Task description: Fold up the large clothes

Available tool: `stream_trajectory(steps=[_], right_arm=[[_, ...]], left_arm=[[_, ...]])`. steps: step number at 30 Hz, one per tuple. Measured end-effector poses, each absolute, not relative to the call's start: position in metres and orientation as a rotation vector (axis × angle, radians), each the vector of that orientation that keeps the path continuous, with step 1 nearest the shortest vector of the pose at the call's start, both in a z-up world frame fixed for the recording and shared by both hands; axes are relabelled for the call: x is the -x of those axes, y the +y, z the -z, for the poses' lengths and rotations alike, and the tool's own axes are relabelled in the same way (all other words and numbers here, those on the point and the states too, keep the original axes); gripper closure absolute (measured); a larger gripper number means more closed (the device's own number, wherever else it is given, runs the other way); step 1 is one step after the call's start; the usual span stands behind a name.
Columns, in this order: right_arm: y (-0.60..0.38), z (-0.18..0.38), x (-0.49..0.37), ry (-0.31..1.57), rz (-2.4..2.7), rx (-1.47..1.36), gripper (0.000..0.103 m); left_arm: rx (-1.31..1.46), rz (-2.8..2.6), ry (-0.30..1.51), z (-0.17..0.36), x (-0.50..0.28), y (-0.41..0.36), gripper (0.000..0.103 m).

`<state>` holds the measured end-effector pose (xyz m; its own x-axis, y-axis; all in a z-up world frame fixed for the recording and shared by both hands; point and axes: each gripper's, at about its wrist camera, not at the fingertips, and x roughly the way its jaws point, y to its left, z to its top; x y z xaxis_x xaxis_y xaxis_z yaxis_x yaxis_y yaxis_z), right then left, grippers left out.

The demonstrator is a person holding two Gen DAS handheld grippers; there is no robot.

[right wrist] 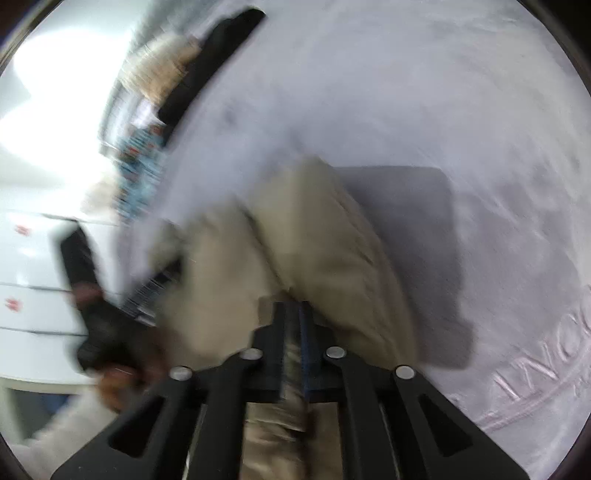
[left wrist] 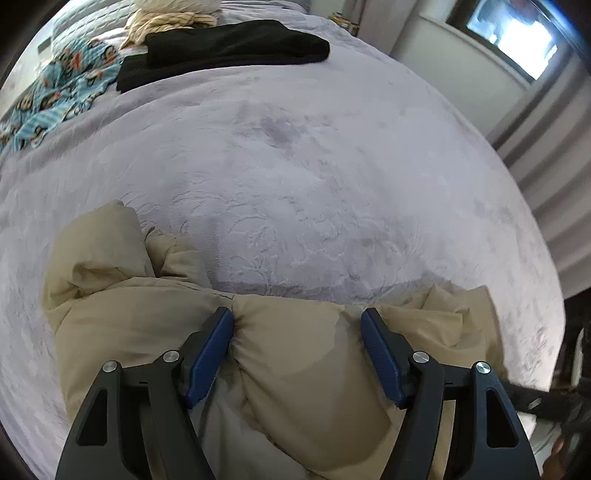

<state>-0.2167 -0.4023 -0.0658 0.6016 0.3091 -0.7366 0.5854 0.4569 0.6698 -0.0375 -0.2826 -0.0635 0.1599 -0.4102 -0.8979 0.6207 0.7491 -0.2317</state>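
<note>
A beige padded garment (left wrist: 295, 369) lies bunched at the near edge of a grey plush bed cover (left wrist: 295, 166). My left gripper (left wrist: 297, 321) points steeply down on it with its jaws wide. A thick fold bulges between the blue pads (left wrist: 214, 347), which press into the fabric. The right wrist view is blurred by motion. There the same garment (right wrist: 295, 229) runs away from my right gripper (right wrist: 293, 306), whose jaws stand narrow with a strip of beige fabric pinched between them. At that view's left, a hand holds a dark object (right wrist: 96, 321), too smeared to identify.
Folded black clothes (left wrist: 229, 44) lie at the far side of the bed, with a blue patterned cloth (left wrist: 59, 92) and a cream knit (left wrist: 166, 22) beside them. A window (left wrist: 517, 33) and pale curtain (left wrist: 554, 166) are at the right. White drawers (right wrist: 29, 295) stand beside the bed.
</note>
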Motion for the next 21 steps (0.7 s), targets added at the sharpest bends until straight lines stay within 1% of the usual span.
stream_trajectory(steps=[1,2,4,5,6,7,8,11,15,18,21], right_arm=[[-0.408,0.062,0.212,0.932,0.178,-1.162,0.056],[-0.412,0.063,0.204,0.92,0.158,-1.187,0.037],[-0.417,0.07,0.185,0.906,0.098,-1.242,0.037],[-0.418,0.076,0.169,0.916,0.083,-1.262,0.04],[-0.419,0.082,0.157,0.936,0.071,-1.275,0.066],[-0.419,0.088,0.149,0.961,0.073,-1.274,0.087],[-0.416,0.093,0.14,1.019,0.111,-1.235,0.096],[-0.405,0.102,0.129,1.107,0.174,-1.064,0.097],[-0.396,0.111,0.132,1.143,0.204,-0.99,0.1],[-0.4,0.109,0.137,1.149,0.21,-0.98,0.1],[-0.402,0.103,0.142,1.146,0.214,-0.971,0.1]], left_arm=[[-0.196,0.745,1.202,0.061,0.036,-0.281,0.031],[-0.192,0.744,1.201,0.06,0.036,-0.28,0.031],[-0.187,0.735,1.193,0.053,0.035,-0.275,0.031],[-0.182,0.728,1.183,0.049,0.034,-0.272,0.031],[-0.174,0.715,1.169,0.044,0.033,-0.266,0.031],[-0.166,0.701,1.158,0.041,0.031,-0.26,0.031],[-0.156,0.683,1.148,0.039,0.03,-0.252,0.031],[-0.171,0.684,1.168,0.049,0.029,-0.249,0.031],[-0.307,0.671,1.145,0.061,0.04,-0.27,0.031],[-0.297,0.664,1.174,0.052,0.038,-0.27,0.031],[-0.274,0.657,1.184,0.031,0.04,-0.252,0.031]])
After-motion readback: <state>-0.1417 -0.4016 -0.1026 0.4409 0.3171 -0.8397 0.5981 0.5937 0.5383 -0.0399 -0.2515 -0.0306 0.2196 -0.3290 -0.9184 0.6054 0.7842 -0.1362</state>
